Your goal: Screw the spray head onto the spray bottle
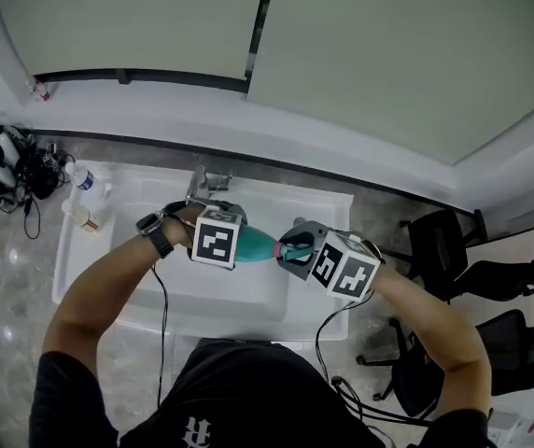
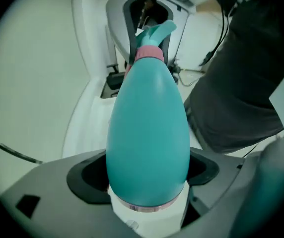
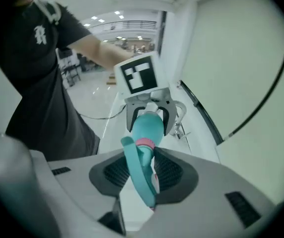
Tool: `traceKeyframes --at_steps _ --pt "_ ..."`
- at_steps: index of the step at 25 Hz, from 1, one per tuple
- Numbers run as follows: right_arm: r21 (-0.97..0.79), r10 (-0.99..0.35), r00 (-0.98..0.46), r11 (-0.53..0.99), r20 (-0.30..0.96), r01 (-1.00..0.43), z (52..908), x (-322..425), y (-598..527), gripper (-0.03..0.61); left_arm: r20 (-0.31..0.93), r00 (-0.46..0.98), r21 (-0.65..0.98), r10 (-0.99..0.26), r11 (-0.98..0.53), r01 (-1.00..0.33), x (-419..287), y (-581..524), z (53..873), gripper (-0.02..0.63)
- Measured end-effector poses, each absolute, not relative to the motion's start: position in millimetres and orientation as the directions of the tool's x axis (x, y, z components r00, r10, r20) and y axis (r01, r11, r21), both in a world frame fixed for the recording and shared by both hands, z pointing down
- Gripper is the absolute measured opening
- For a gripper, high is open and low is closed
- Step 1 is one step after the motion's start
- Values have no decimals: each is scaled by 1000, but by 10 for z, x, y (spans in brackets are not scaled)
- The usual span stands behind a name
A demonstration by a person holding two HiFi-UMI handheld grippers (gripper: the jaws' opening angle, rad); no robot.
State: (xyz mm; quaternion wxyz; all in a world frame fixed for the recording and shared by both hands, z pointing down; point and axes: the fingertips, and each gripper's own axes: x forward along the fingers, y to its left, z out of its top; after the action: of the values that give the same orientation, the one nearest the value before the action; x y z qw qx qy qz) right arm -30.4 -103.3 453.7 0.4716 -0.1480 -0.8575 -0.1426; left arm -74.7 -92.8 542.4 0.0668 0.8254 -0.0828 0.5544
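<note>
Overhead, the head view shows the spray bottle (image 1: 259, 245) held level above a white sink (image 1: 202, 297), near its faucet (image 1: 206, 183). The left gripper (image 1: 246, 241) holds the bottle's body. The right gripper (image 1: 295, 246) meets it at the spray head (image 1: 290, 247). A small water bottle (image 1: 80, 177) stands at the sink's left edge, and dark chairs (image 1: 444, 241) stand at the right.

Left gripper view: the fingers (image 2: 85, 180) are clenched on the wide lower part of the teal body, one dark pad on each side, with the base toward the camera. The body tapers away to a pink collar (image 2: 148, 53). The teal spray head sits on that collar, with the right gripper around it beyond.

Right gripper view: the fingers (image 3: 114, 172) grasp the spray head, its trigger lying between the ribbed pads. Beyond the collar, the bottle runs to the left gripper, whose marker cube (image 3: 138, 76) faces the camera.
</note>
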Motion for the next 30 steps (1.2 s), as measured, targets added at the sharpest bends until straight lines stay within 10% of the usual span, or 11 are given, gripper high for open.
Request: traceKeyframes --at_steps 30 --pt "-363 350 -575 927 739 97 5138 -269 -676 127 990 104 -70 -99 -964 -255 -915 -552 5951 417"
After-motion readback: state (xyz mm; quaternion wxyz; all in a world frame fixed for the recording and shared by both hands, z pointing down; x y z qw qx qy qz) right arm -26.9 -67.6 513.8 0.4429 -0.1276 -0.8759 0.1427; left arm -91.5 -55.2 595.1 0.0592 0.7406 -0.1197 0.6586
